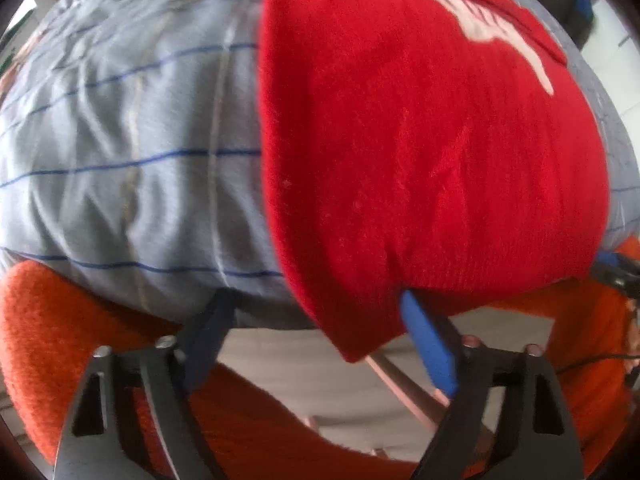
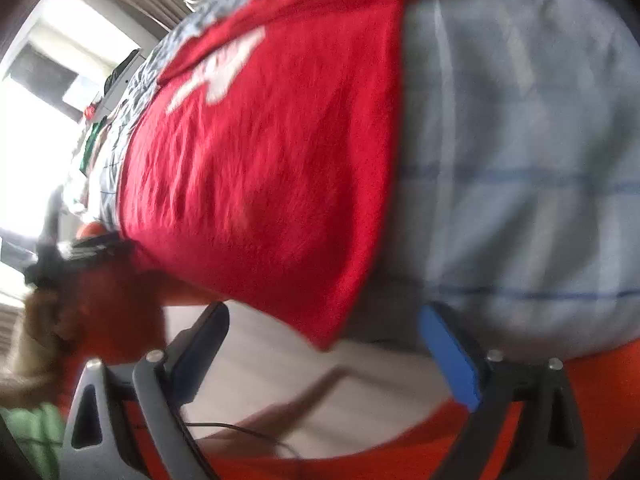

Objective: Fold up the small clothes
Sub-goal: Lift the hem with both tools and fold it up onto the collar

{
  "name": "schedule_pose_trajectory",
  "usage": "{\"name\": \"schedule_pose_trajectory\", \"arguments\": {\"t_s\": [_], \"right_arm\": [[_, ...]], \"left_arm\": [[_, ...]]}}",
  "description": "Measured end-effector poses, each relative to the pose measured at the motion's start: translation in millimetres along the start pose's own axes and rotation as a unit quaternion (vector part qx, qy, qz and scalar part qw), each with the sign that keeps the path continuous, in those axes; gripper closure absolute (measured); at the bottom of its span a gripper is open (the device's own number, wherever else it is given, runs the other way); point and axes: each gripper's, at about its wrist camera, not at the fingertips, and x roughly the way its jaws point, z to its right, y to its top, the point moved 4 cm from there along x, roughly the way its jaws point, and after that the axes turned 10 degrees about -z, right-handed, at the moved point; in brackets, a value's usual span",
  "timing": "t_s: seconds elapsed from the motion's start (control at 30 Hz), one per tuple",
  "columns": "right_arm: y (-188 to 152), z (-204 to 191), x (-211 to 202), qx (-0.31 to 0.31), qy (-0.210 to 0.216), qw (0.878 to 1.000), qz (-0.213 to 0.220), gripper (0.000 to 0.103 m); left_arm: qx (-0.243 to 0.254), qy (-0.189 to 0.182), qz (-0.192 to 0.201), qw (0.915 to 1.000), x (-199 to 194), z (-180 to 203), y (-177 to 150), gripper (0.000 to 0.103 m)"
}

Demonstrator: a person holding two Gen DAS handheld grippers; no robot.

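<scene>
Broadly, both views are filled by a bed covered in a pale blue sheet [image 1: 120,140] crossed by thin dark blue and cream lines; the sheet is creased and hangs over the near edge of the bed. A red knit garment [image 1: 420,160] with a white printed motif [image 1: 492,28] is laid flat on the sheet, and its lower hem reaches the near edge of the bed, where one corner droops past it. In the right wrist view the same garment [image 2: 272,152] is seen with its other lower corner hanging over that edge. Orange sleeves [image 1: 60,340] of the person are visible below the bed edge in both views. A light floor [image 1: 312,392] is seen beneath.

The left tongs [image 1: 314,312] are held at the near edge with the jaws apart; the blue pad [image 1: 428,340] lies against the underside of the garment's hem, while the dark pad [image 1: 208,336] sits at the sheet's edge, and the drooping corner is between them without being pressed. The right tongs [image 2: 324,324] are likewise spread, with the garment's corner between the pads and no pinch seen. Both views are blurred. A second device [image 2: 76,252] is glimpsed at the far left of the right wrist view.
</scene>
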Motion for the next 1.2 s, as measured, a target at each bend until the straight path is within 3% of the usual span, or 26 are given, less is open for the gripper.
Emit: {"name": "schedule_pose_trajectory", "arguments": {"t_s": [0.03, 0.07, 0.1, 0.13, 0.17, 0.27, 0.37, 0.5, 0.57, 0.67, 0.77, 0.9, 0.97, 1.03, 1.07, 1.1, 1.13, 1.17, 1.2], "right_arm": [[1, 0, 6, 0.003, 0.004, 1.000, -0.005, 0.038], [1, 0, 11, 0.005, 0.000, 1.000, -0.007, 0.055], [1, 0, 12, 0.005, -0.004, 1.000, -0.008, 0.083], [1, -1, 11, 0.005, -0.002, 1.000, -0.010, 0.099], [-1, -2, 6, 0.004, 0.001, 1.000, -0.007, 0.099], [-6, -6, -14, -0.007, 0.001, 1.000, 0.010, 0.099], [-6, -8, -40, -0.004, 0.020, 0.999, 0.042, 0.099], [9, -14, -66, -0.004, 0.052, 0.994, 0.091, 0.099], [20, -18, -79, -0.004, 0.064, 0.990, 0.124, 0.099], [59, -20, -106, -0.012, 0.063, 0.981, 0.184, 0.099], [114, -20, -129, -0.024, 0.048, 0.972, 0.230, 0.099], [205, -11, -137, -0.015, 0.026, 0.967, 0.255, 0.099], [246, 0, -135, 0.012, 0.028, 0.963, 0.268, 0.099], [286, 17, -131, 0.052, 0.044, 0.956, 0.285, 0.095], [305, 25, -126, 0.078, 0.036, 0.955, 0.284, 0.083], [316, 31, -125, 0.098, 0.029, 0.955, 0.279, 0.060], [324, 36, -123, 0.113, 0.028, 0.955, 0.274, 0.048], [326, 39, -124, 0.122, 0.034, 0.953, 0.276, 0.040], [325, 40, -128, 0.125, 0.043, 0.950, 0.283, 0.040]], "left_arm": [[-0.002, -0.008, -0.005, 1.0000, 1, 1, -3, 0.041], [-0.006, -0.016, -0.011, 0.9998, 3, 0, -5, 0.069], [-0.011, -0.027, -0.021, 0.9993, 6, -1, -7, 0.089], [-0.016, -0.037, -0.028, 0.9988, 7, -3, -10, 0.098], [-0.018, -0.043, -0.021, 0.9987, 5, -4, -12, 0.100], [-0.009, -0.051, 0.010, 0.9986, -11, -4, -17, 0.101], [-0.009, -0.086, 0.047, 0.9952, -35, -4, -20, 0.101], [-0.011, -0.143, 0.118, 0.9826, -87, -9, -12, 0.101], [-0.005, -0.151, 0.149, 0.9773, -111, -12, 5, 0.101], [0.009, -0.146, 0.178, 0.9730, -140, -17, 53, 0.101], [0.018, -0.109, 0.198, 0.9739, -156, -18, 124, 0.101], [0.003, -0.086, 0.209, 0.9741, -154, -7, 209, 0.101], [-0.018, -0.082, 0.231, 0.9693, -150, -6, 256, 0.098], [-0.038, -0.076, 0.224, 0.9708, -133, -8, 290, 0.090], [-0.066, -0.066, 0.207, 0.9739, -121, -15, 307, 0.074], [-0.086, -0.062, 0.196, 0.9749, -114, -23, 313, 0.068], [-0.110, -0.065, 0.191, 0.9733, -108, -33, 315, 0.062], [-0.125, -0.073, 0.197, 0.9697, -107, -40, 313, 0.055], [-0.135, -0.091, 0.207, 0.9646, -109, -48, 306, 0.051]]}}
